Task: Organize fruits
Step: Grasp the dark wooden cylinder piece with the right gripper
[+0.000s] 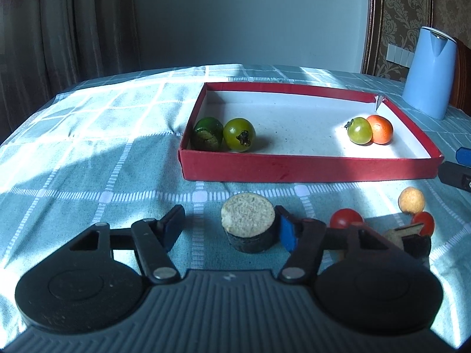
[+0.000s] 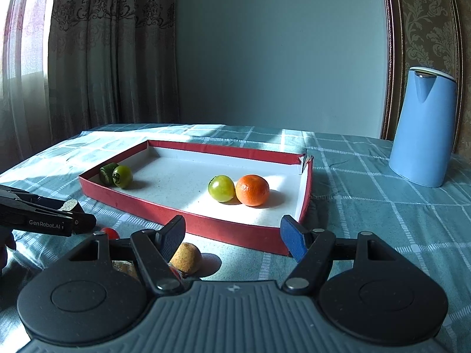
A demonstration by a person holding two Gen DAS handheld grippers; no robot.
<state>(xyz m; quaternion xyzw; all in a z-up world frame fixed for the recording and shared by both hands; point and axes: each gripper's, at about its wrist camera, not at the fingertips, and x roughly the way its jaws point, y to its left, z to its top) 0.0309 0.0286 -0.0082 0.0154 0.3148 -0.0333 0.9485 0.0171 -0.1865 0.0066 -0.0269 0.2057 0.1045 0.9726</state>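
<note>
A cut fruit piece (image 1: 247,226) with a pale top and dark skin stands on the cloth between the fingers of my left gripper (image 1: 231,229). The gripper is open: the right pad is beside the piece and the left pad stands well clear of it. The red box (image 1: 309,170) holds a green cut piece (image 1: 207,133), a green tomato (image 1: 239,133), another green tomato (image 1: 359,130) and an orange (image 1: 381,128). My right gripper (image 2: 232,235) is open and empty in front of the red box (image 2: 206,226).
To the right on the cloth lie two red tomatoes (image 1: 346,219) (image 1: 424,222), a tan round fruit (image 1: 411,200) and another cut piece (image 1: 406,235). A blue jug (image 2: 424,129) stands at the back right. The checked cloth stretches away to the left of the box.
</note>
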